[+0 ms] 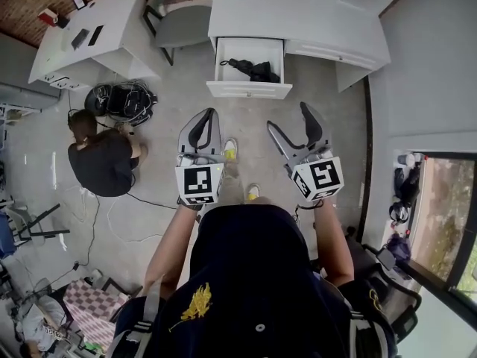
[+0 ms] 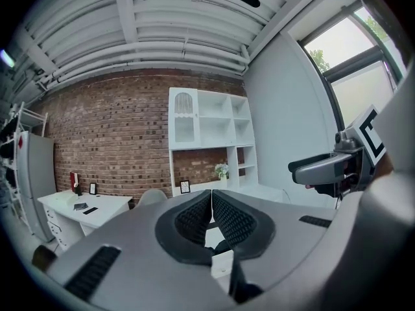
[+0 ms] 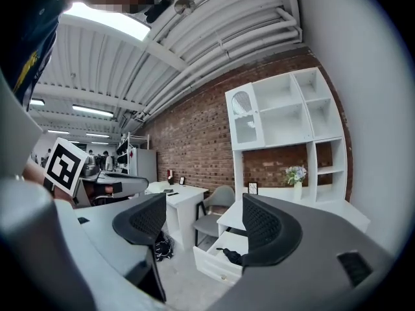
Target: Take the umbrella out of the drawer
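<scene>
Two hand-held grippers sit nearest, side by side above the person's yellow-and-white shoes (image 1: 230, 151). The left gripper (image 1: 210, 118) is clenched: its black ribbed pads (image 2: 194, 219) meet at the tips with nothing between them. The right gripper (image 1: 289, 118) is released, its two grey jaws spread wide with nothing held.

Both point forward across the grey concrete floor (image 1: 168, 114) toward the open white drawer (image 1: 248, 89). The drawer lies ahead of them and well apart, roughly midway between the two. Inside it lies the folded black umbrella (image 1: 253, 70), across the drawer's middle and right part, on the right gripper's side. Neither gripper touches it. In the right gripper view the umbrella shows low between the spread jaws, just beside the tip of the jaw at that view's right.

Beyond the drawer stands the white desk (image 1: 298, 13) that holds it. Farther ahead of the left gripper, a grey chair (image 1: 179, 17) stands next to a second white table (image 1: 89, 36). Out to the left gripper's left, a person in dark clothing (image 1: 100, 161) crouches on the floor.
</scene>
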Action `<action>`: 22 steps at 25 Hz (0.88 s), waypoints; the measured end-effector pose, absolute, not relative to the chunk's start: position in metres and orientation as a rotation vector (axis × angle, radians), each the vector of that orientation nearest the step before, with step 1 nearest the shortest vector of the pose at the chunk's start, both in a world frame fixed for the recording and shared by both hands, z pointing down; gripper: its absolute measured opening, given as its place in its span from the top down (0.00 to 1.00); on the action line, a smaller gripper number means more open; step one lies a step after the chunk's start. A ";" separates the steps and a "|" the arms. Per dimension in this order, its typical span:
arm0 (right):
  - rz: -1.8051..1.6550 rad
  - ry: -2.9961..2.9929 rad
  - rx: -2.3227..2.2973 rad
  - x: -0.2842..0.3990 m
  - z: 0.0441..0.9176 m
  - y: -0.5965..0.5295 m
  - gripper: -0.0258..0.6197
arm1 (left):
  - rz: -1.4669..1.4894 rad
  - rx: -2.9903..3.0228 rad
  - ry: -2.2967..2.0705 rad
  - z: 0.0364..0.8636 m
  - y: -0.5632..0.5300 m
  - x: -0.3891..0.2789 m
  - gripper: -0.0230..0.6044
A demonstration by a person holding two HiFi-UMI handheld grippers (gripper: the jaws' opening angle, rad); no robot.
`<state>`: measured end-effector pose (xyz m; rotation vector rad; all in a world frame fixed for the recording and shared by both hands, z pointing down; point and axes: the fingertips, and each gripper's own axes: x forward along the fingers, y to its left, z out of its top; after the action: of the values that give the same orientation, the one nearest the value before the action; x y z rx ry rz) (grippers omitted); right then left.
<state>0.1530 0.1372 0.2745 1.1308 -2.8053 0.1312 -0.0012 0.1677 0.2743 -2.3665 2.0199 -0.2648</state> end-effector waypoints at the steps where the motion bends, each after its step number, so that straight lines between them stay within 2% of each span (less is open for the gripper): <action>1: 0.128 -2.796 1.143 0.151 0.275 0.128 0.37 | -0.255 -2.370 2.022 0.275 0.157 -0.006 0.93; 15: 0.076 -2.715 1.215 0.078 0.253 -0.002 0.37 | -0.092 -2.439 1.976 0.268 0.005 -0.091 0.93; 22: 0.055 -2.674 1.247 0.042 0.260 -0.054 0.38 | -0.109 -2.530 1.899 0.284 -0.045 -0.115 0.93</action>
<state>0.0416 -0.0543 0.2600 1.2469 -2.6736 0.0552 -0.1148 -0.0453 0.2843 -2.5299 1.8991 -0.1095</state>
